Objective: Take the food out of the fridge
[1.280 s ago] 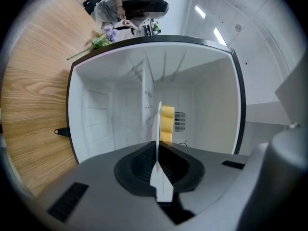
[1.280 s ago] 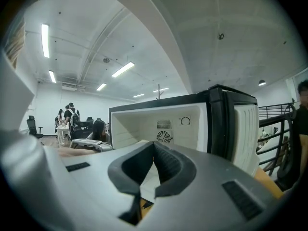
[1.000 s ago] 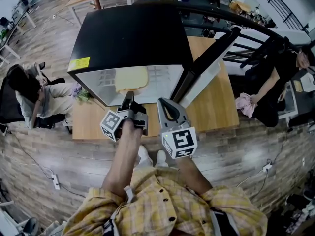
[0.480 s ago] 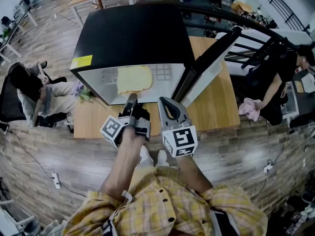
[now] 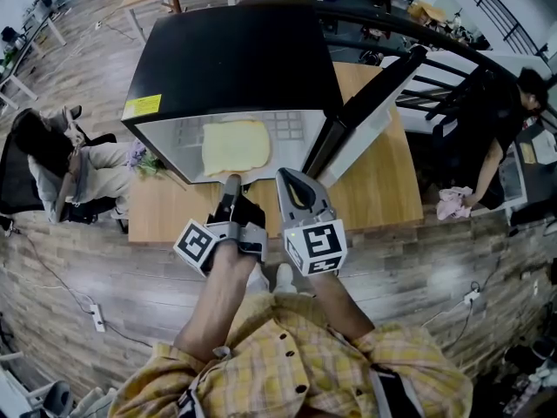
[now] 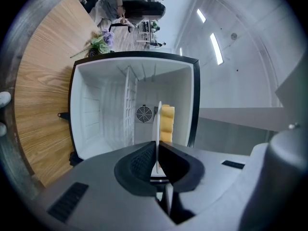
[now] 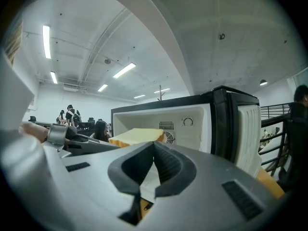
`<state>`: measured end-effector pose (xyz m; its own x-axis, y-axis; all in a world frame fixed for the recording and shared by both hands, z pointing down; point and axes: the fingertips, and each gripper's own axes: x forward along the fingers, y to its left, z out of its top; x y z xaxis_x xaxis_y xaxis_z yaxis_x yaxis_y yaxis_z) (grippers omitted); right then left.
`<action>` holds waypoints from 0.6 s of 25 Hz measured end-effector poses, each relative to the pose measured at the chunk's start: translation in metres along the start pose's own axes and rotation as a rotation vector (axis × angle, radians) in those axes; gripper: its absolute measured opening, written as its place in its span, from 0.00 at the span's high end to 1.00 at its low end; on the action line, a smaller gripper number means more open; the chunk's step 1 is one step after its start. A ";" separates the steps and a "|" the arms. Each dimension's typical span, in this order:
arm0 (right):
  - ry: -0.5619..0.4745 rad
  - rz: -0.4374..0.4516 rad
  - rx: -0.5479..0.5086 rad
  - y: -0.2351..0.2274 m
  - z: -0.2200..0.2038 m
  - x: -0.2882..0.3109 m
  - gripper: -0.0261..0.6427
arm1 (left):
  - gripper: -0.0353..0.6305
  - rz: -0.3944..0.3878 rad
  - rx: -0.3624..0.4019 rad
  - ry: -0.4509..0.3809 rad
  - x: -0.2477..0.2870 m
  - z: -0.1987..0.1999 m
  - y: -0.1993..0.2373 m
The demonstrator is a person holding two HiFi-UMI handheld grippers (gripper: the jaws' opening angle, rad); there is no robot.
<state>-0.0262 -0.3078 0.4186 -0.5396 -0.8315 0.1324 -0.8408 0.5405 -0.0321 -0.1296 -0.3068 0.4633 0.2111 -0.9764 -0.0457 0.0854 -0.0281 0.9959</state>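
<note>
Left tool (image 5: 230, 186), nearest: jaws clamped on rim of thin white plate (image 6: 157, 121), held edge-on in left gripper view. Right tool (image 5: 288, 178), just beside it: jaws together, nothing between them. Bread slice (image 5: 235, 144) lies on plate, at mouth of open fridge (image 5: 235, 59). Fridge: black casing, white interior, wire shelf inside, fan grille on back wall. Fridge door (image 5: 374, 103) swung open at right. Fridge stands on wooden surface (image 5: 383, 185).
</note>
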 end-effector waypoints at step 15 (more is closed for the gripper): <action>0.026 0.024 0.018 0.002 -0.010 -0.004 0.95 | 0.91 -0.012 0.035 -0.030 -0.026 -0.010 -0.019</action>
<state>-0.0249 -0.3025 0.4277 -0.5586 -0.8144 0.1574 -0.8283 0.5578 -0.0532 -0.1268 -0.2786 0.4449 0.1811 -0.9819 -0.0563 0.0533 -0.0474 0.9975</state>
